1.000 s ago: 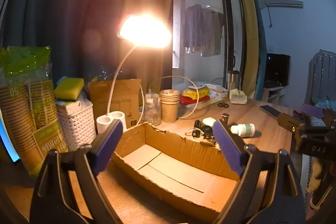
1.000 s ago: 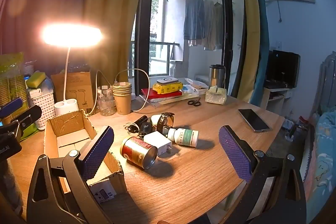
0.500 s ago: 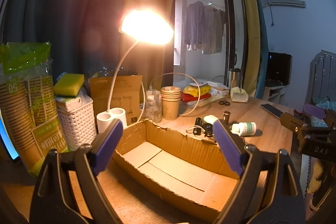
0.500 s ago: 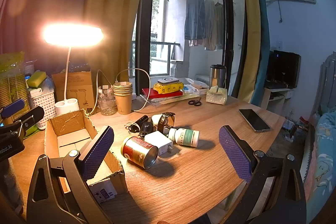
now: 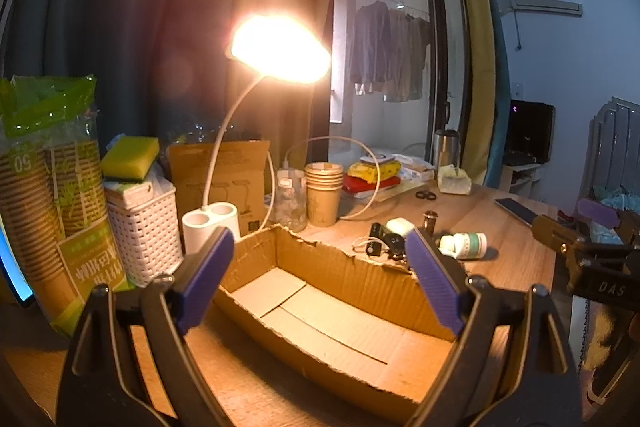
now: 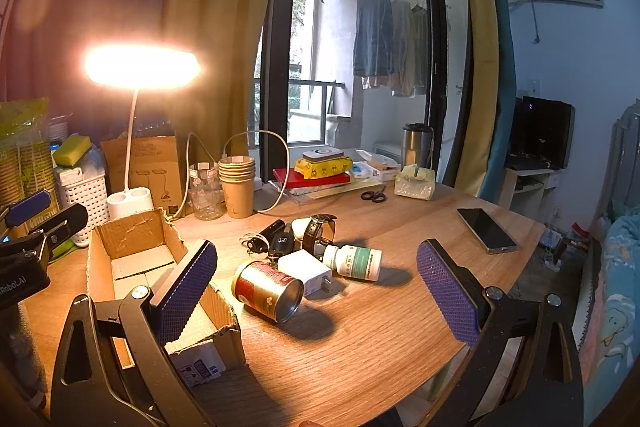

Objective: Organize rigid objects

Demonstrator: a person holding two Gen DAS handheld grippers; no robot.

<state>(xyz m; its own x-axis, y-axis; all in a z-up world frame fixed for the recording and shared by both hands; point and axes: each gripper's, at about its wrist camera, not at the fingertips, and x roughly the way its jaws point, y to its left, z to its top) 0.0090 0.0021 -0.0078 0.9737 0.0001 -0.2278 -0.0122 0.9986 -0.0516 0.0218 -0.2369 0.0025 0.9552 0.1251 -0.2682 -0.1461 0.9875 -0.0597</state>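
Left gripper (image 5: 320, 275): fingers spread wide, nothing between them. Cardboard box (image 5: 320, 307) sits right in the gap between the fingers, on the desk (image 5: 248, 387). Box is long, shallow, open-topped, with torn ragged rims and bare flaps as its floor; no objects visible inside from this view.

Right gripper (image 6: 318, 291): fingers also wide apart, holding nothing. Between and beyond the fingers lies the object cluster, all on the desk:
- Red can (image 6: 268, 291) on its side, open metal end facing the camera, closest to the left finger.
- White charger block (image 6: 306, 271) with plug prongs, touching the can's far side.
- White pill bottle (image 6: 354, 261) with a green label, on its side, just right of the charger.
- Car key fob (image 6: 280, 243), a small black cylinder (image 6: 272, 228) and a wristwatch (image 6: 318, 231) standing on its strap, beyond the charger. A white rounded thing behind the watch, cannot tell what it is.

In the right view the box lies behind the left finger, which covers its near corner; the can is near that corner, not touching.

Phone (image 6: 486, 230) lies flat beyond the right finger, well apart from the cluster. Lit desk lamp (image 6: 136, 131) stands past the box's far end, paper cup stack (image 6: 238, 187) next to it.
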